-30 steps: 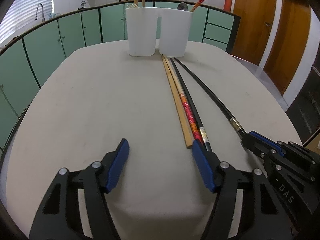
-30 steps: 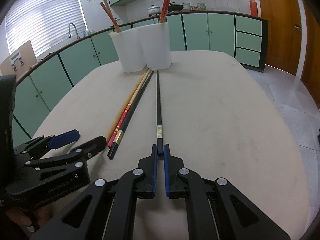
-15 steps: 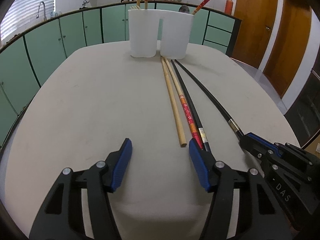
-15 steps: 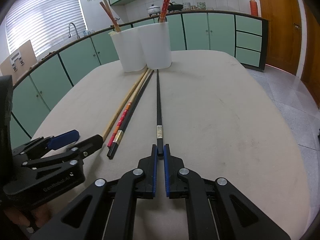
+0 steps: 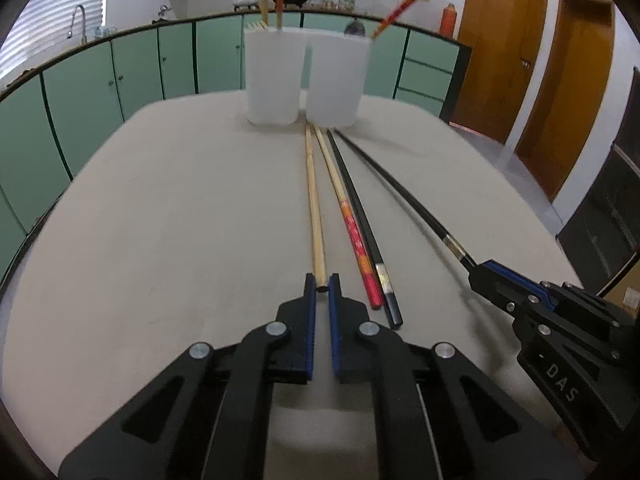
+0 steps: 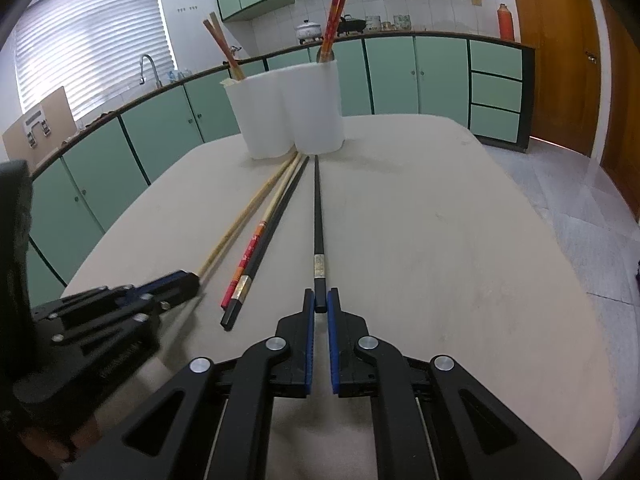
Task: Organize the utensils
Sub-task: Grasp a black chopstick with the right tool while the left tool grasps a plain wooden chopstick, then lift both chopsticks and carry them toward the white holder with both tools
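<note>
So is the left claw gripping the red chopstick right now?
No, the left claw is closed on the plain wooden chopstick, while the red chopstick lies free beside it.

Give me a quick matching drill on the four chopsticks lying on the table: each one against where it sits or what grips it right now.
Column 1:
1. plain wooden chopstick
2. red-patterned chopstick
3. black chopstick nearest the red one
4. black chopstick lying apart

Column 2:
A. near end in the right tool
B. loose, with a metal band, beside the red one
C. near end in the left tool
D. loose, between the wooden and a black one

Pairs: 1-C, 2-D, 3-B, 4-A
</note>
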Available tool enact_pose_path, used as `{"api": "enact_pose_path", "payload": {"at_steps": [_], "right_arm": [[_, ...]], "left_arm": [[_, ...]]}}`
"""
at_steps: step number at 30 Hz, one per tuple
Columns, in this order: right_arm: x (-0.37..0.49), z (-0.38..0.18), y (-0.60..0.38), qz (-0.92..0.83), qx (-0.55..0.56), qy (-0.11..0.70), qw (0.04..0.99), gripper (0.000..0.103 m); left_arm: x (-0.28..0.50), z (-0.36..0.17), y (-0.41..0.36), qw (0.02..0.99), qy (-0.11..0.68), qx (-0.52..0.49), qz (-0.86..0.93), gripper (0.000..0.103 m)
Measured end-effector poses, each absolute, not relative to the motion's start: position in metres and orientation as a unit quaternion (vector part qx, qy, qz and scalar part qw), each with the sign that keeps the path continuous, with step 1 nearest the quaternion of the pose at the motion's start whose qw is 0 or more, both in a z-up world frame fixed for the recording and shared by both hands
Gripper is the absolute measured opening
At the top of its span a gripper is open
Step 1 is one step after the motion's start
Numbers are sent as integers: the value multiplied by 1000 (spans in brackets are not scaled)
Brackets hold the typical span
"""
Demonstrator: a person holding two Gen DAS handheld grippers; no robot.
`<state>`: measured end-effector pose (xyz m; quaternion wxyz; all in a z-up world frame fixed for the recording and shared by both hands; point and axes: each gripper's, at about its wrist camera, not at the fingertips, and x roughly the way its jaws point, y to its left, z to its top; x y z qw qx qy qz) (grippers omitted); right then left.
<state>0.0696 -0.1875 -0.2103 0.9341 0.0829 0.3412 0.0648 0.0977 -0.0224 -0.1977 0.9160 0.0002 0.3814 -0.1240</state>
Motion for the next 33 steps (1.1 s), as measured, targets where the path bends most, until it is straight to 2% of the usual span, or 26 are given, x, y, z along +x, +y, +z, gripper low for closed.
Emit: {"api": "enact_pose_path", "payload": {"at_steps": [4,12,13,15,18,33], "right_arm": [[69,-209,-187,65,77,340,935,6],[74,-217,-184,69,72,361,927,6],[75,-217,-184,69,73,362,927,6],[75,-217,-184,69,73,363,926,6],[76,-216,-184,69,72,363,927,6],[80,-218,-189,73,86,366,924,6]], "left_arm": [[91,-190,-15,922,364,-1,-130,5],[101,-211,-2,906,404,-30,-125,8],[101,-211,-3,905,404,-30,-126,9],[99,-210,-5,906,401,-28,-131,22],[97,-210,-7,907,397,-26,-136,31],[105,-211,-8,907,401,-23,-125,29]]}}
